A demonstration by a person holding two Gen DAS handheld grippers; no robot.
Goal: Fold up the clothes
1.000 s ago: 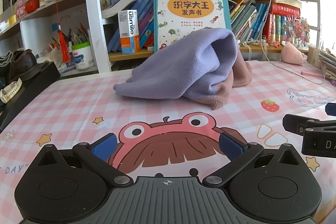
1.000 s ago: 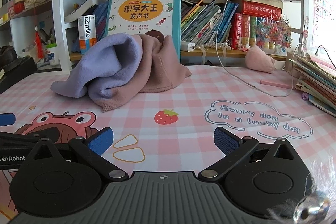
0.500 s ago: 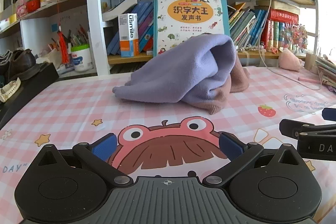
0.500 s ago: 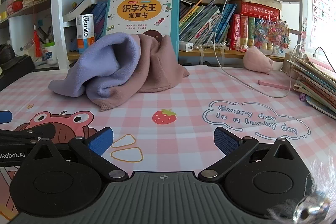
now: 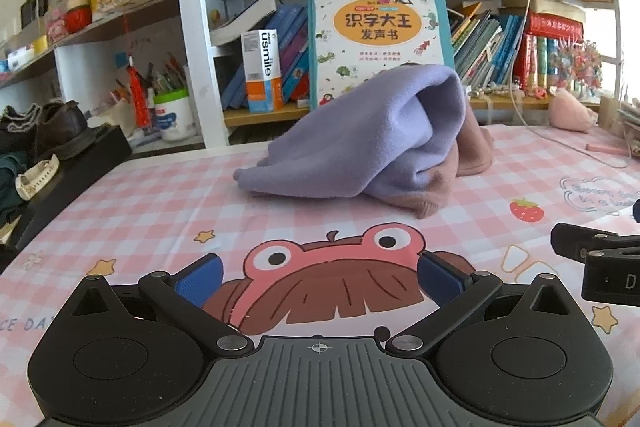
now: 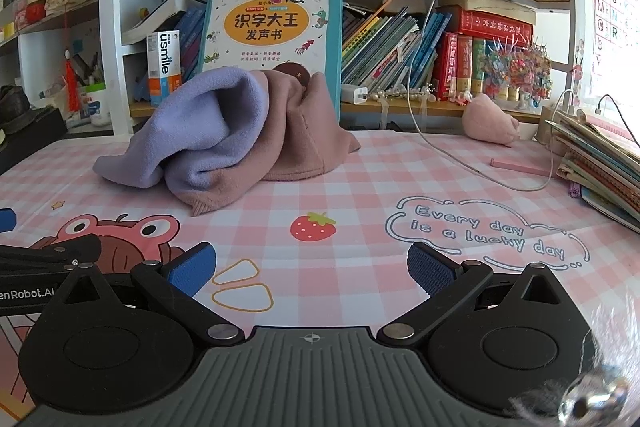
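While both the left gripper [image 5: 318,279] and right gripper [image 6: 310,269] hover spread and empty, the crumpled lilac-and-pink garment [image 5: 372,139] heaped mid-table risks being pinched through several layers, dragging the whole bundle.

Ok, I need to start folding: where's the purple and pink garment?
The garment lies crumpled mid-table, in front of the big picture book, beyond both open grippers.

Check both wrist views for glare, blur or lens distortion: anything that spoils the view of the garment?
Left wrist: fisheye bends the shelves at the edges; garment sharp, evenly lit; right edge washed out. Right wrist: window glare at the right, a blurred smear in the bottom-right corner; garment clear.
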